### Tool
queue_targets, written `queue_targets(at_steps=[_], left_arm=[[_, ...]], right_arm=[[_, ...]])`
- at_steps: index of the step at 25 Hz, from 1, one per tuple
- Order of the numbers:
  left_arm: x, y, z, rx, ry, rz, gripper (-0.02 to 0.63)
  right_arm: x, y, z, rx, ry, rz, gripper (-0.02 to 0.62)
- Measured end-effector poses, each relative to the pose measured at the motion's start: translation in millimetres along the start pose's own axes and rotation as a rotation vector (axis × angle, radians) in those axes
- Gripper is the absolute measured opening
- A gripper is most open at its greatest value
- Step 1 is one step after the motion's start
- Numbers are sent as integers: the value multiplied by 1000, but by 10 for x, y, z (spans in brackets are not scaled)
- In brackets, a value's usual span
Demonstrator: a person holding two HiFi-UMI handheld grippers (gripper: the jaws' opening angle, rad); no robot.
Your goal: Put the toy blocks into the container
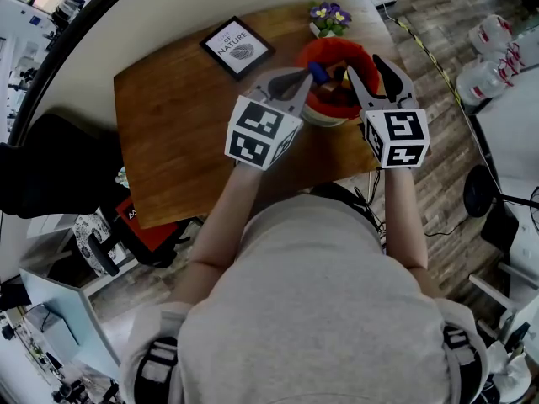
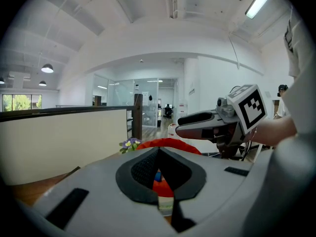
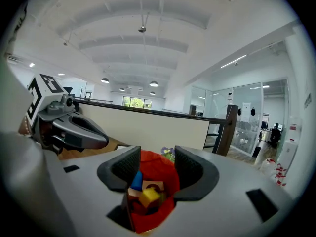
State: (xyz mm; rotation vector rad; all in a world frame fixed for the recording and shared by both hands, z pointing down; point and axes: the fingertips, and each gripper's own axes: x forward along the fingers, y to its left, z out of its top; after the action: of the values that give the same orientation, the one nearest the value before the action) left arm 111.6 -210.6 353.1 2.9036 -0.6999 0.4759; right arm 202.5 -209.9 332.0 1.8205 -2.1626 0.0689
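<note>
Several toy blocks, among them a blue block [image 3: 136, 180], a yellow block [image 3: 149, 196] and a pale block with a round hole [image 3: 154, 185], lie heaped inside the red container [image 1: 335, 47] at the far edge of a wooden table [image 1: 177, 133], as a person holds two grippers over its rim. No loose block shows on the bare tabletop in the head view, though the grippers and the person's arms cover a strip of it. On that showing the job looks all but finished, with little left beyond a check for strays and drawing both tools back. The left gripper [image 1: 310, 76] hangs at the container's left rim with its jaws closed tip to tip and nothing pinched between them; the blue and red glimpsed through the slit behind its tips belong to the contents below. The right gripper [image 1: 364, 64] hovers at the right side, jaws spread well apart and empty, framing the heap without touching it. A small pot of purple flowers [image 1: 328, 17] stands just beside the container, a framed sign [image 1: 237, 46] near it.
</note>
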Motion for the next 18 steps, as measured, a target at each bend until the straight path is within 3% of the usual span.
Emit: queue_targets(at_steps=[7, 13, 18], left_arm=[[-18, 4, -11, -3, 1, 10, 14], [-118, 5, -57, -19, -3, 32, 14], [-355, 89, -117, -40, -13, 96, 14]], right_arm=[[-26, 14, 25, 4, -13, 10, 222], [-55, 272, 129, -15, -29, 81, 222], [-3, 587, 240, -36, -52, 164, 222]])
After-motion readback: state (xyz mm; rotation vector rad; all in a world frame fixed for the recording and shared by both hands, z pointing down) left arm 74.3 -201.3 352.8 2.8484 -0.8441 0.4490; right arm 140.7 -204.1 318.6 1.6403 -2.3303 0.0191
